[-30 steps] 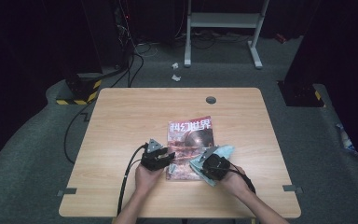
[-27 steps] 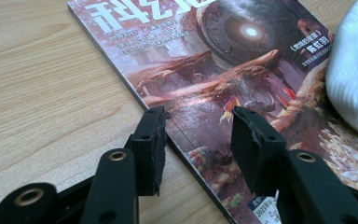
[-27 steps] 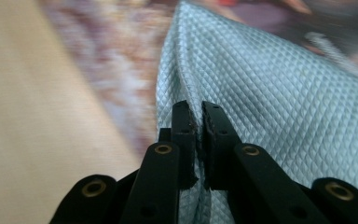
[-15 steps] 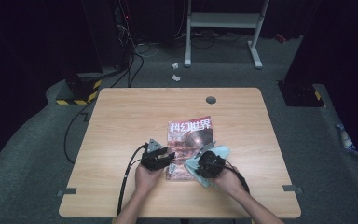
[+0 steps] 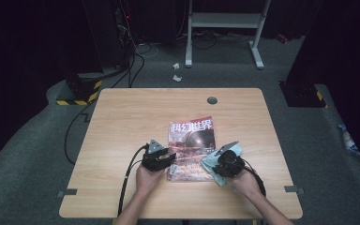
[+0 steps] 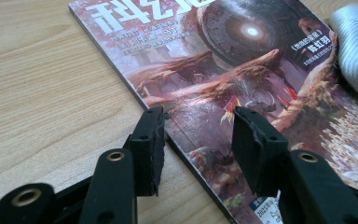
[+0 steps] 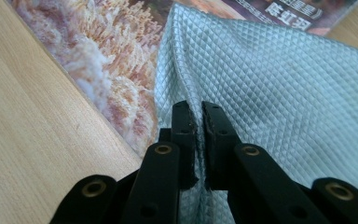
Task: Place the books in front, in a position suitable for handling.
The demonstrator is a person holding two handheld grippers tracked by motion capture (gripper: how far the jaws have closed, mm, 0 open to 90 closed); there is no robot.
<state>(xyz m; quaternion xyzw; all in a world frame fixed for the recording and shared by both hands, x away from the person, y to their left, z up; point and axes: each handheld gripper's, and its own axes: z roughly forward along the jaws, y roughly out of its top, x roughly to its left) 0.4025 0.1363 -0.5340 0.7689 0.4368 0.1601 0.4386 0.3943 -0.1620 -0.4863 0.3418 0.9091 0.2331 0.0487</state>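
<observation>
The right tool (image 5: 221, 160) has slid toward nine o'clock, pinching the quilted pale-blue cloth (image 7: 279, 88) onto the glossy red magazine (image 6: 223, 79); the left tool (image 6: 198, 140), spread, straddles its edge.

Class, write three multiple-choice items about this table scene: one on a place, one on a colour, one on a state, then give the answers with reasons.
1. Where does the glossy red-brown magazine lie on the pale wooden table?
A. far left corner
B. near the front, about the middle
C. on the floor

2. What colour is the quilted cloth?
A. pale blue-green
B. yellow
C. black

3. How are the right hand-held gripper jaws?
A. wide apart
B. shut on the cloth
C. holding the magazine

Answers: 1 B, the high view shows it between both hands. 2 A, clear in the right gripper view. 3 B, fabric is pinched between the jaws.
</observation>
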